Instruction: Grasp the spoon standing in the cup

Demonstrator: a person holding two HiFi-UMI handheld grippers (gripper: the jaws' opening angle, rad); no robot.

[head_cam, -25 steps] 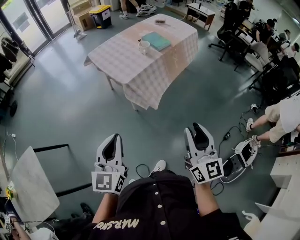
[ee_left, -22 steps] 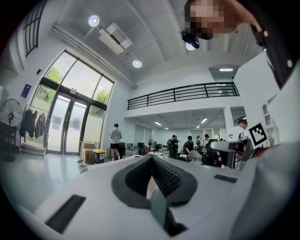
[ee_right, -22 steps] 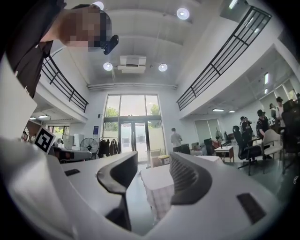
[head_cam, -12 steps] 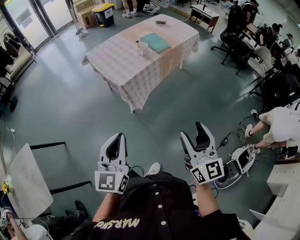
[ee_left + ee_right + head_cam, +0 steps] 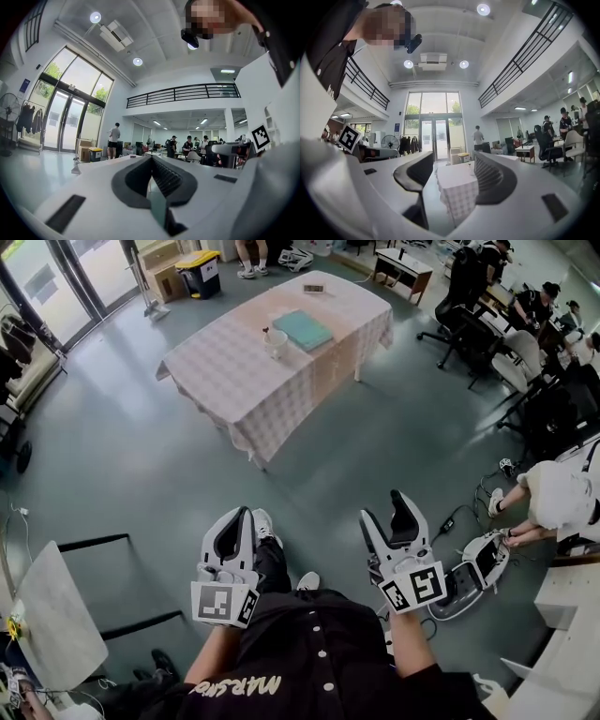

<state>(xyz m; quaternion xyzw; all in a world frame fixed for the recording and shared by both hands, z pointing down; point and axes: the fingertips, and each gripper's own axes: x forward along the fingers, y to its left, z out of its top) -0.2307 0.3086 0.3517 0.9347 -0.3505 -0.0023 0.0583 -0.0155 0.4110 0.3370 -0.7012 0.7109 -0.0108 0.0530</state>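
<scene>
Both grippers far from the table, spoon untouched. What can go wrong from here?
1. The spoon is thin and stands loose in the cup. The open right gripper might bump the cup and tip it.
2. The teal book lies close beside the cup, so an approach from that side looks cramped.
3. Loose cables trail on the floor right of the person's feet: a possible trip on the way to the table.

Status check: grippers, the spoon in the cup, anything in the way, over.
Left gripper shut, right gripper open, both empty. Spoon upright in cup on the checked table, well ahead, not within reach. Only floor between, nothing seen blocking.
</scene>
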